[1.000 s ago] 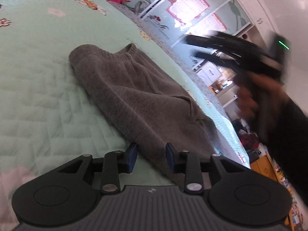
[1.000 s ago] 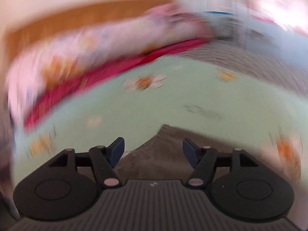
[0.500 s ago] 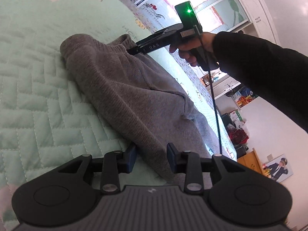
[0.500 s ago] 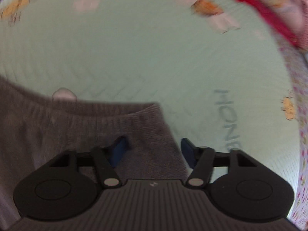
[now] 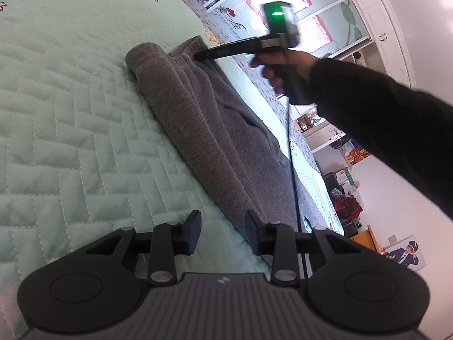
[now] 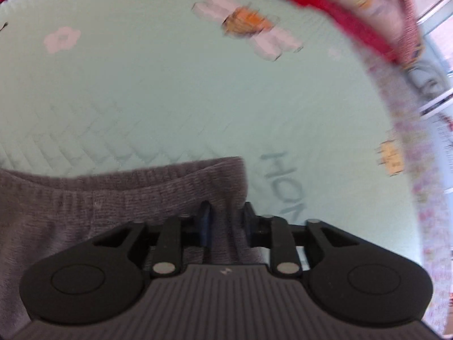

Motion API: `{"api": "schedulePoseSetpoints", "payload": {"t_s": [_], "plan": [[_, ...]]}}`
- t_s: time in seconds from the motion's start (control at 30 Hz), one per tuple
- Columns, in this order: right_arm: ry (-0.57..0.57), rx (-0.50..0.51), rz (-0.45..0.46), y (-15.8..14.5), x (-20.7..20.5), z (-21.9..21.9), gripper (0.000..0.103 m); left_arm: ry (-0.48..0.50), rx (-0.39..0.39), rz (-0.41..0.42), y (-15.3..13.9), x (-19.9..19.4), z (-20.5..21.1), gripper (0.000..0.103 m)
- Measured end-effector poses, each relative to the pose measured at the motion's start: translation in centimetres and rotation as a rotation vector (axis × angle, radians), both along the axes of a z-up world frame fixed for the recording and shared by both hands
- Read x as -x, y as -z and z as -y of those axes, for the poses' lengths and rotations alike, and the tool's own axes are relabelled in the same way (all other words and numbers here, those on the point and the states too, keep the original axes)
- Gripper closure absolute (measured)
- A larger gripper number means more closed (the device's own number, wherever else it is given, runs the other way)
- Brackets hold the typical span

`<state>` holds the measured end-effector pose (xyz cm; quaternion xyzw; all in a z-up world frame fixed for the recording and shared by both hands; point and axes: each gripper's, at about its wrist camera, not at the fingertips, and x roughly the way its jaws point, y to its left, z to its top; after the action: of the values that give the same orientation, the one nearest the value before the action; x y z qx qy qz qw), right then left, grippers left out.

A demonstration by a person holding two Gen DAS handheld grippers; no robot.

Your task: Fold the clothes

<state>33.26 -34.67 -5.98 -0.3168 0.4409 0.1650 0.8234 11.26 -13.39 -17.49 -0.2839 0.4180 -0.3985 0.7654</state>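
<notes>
From the left wrist view, a grey knit garment (image 5: pixel 203 130) lies folded lengthwise on the bed (image 5: pixel 62 119), a long strip running from near the camera to the far edge of the pale green quilt. The left gripper (image 5: pixel 222 233) sits low at the near end, its pads apart with a corner of the cloth between them — whether they press on it I cannot tell. At the far end the right gripper (image 5: pixel 199 55), held by a hand (image 5: pixel 279 68) in a dark sleeve (image 5: pixel 382 119), has its tip down on the ribbed hem.

From the right wrist view, somewhat blurred, the right gripper (image 6: pixel 225 222) has a pinch of hem bunched between its pads, and the jaws are opening. The garment (image 6: pixel 119 198) fills the lower left; the quilt (image 6: pixel 198 90) beyond shows a flower print.
</notes>
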Motion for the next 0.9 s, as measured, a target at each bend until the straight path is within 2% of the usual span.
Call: {"api": "schedulePoseSetpoints", "payload": {"t_s": [0.07,0.17,0.27,0.33,0.43,0.47,0.57,0.67,0.7,0.77,0.83,0.87,0.9], "plan": [[0.076,-0.073,0.066,-3.1,1.7,1.8,0.055,-0.015,-0.001,0.007,0.0,-0.1,-0.1,0.067],[0.265,-0.228,0.136,-7.2,5.8,6.4,0.048,-0.042,0.003,0.011,0.0,-0.1,-0.4,0.067],[0.442,-0.389,0.196,-8.4,13.2,9.3,0.047,-0.076,0.010,0.015,0.1,-0.1,-0.8,0.067],[0.493,-0.454,0.226,-7.2,18.7,8.6,0.047,-0.114,0.017,0.018,0.0,-0.1,-1.2,0.067],[0.529,-0.397,0.303,-4.1,27.4,4.5,0.046,-0.154,0.057,-0.037,0.6,-0.8,-2.0,0.067],[0.563,-0.381,0.344,-3.2,30.6,3.1,0.042,-0.165,0.072,-0.061,0.8,-1.1,-2.3,0.067],[0.663,-0.430,0.428,-0.9,38.7,0.3,0.040,-0.214,0.051,-0.079,0.0,-2.1,-2.4,0.067],[0.804,-0.566,0.450,0.3,43.7,1.2,0.040,-0.276,0.015,-0.117,-1.4,-4.4,-1.9,0.062],[0.857,-0.582,0.456,0.4,44.9,2.2,0.040,-0.300,-0.015,-0.131,-1.7,-5.5,-1.4,0.058],[0.962,-0.615,0.468,0.7,47.4,4.2,0.037,-0.341,-0.069,-0.207,-1.7,-7.9,-0.3,0.058],[1.094,-0.714,0.498,1.1,50.1,6.7,0.036,-0.348,-0.042,-0.252,-1.3,-9.5,0.0,0.066],[1.160,-0.772,0.519,1.4,51.4,7.9,0.036,-0.349,-0.054,-0.275,-1.0,-10.1,0.1,0.098],[1.220,-0.821,0.542,1.7,52.7,8.9,0.036,-0.357,-0.084,-0.305,-0.9,-10.3,0.0,0.097]]}}
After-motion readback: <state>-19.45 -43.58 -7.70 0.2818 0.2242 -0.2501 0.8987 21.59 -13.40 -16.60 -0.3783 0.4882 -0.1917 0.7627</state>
